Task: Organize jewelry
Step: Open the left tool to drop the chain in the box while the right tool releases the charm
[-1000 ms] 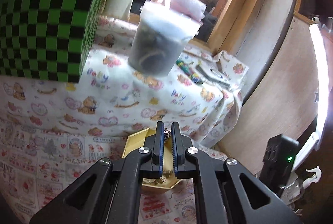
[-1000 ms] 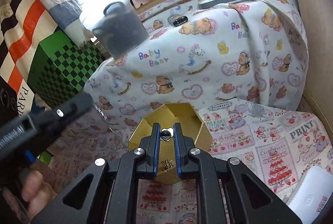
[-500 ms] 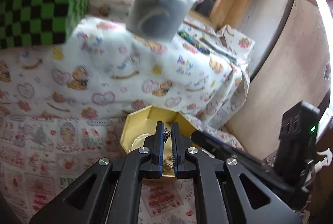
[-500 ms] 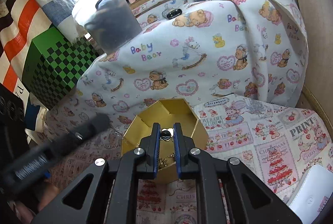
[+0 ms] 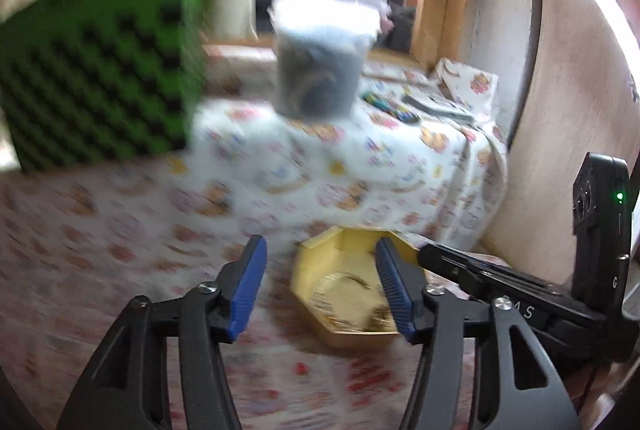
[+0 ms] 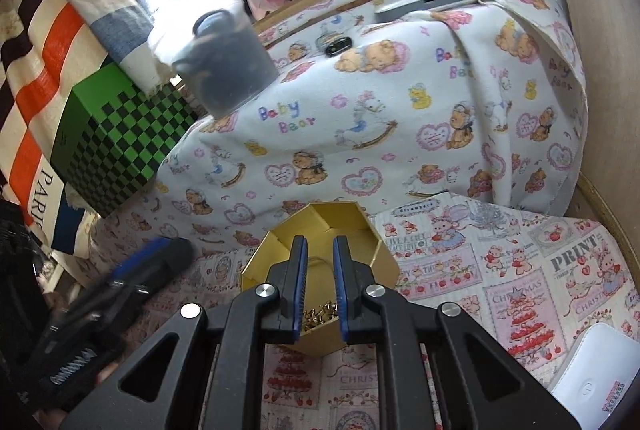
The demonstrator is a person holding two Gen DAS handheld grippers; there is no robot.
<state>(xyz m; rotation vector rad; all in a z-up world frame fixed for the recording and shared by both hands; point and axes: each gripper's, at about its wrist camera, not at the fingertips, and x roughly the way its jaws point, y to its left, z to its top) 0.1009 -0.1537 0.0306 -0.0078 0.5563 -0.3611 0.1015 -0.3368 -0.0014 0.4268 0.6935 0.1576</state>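
Both tools are gathered over the gold octagonal cardboard box (image 6: pixel 320 262), which sits on the printed strawberry-and-Christmas patterned cloth (image 6: pixel 520 270) just in front of the raised ledge draped in a white baby-bear blanket (image 6: pixel 400 110). The left gripper (image 5: pixel 318 284) has its blue-padded jaws spread wide with nothing between them, hanging off to the box's left side; that view is smeared with motion, so finer detail is lost. The right gripper (image 6: pixel 320 282) hovers directly above the box, its jaws parted by a narrow gap and, as far as I can see, empty. Down inside the box lies a small heap of gold-coloured jewellery pieces (image 6: pixel 320 312), visible between the right fingers near the close wall, and the box has folded dividers at its far side. To my eye this is the dropping-in stage: pieces go into the box. Next, either hand would need to seek out another loose piece, though none shows on the cloth here, or sort the heap among the compartments with a careful pinch.
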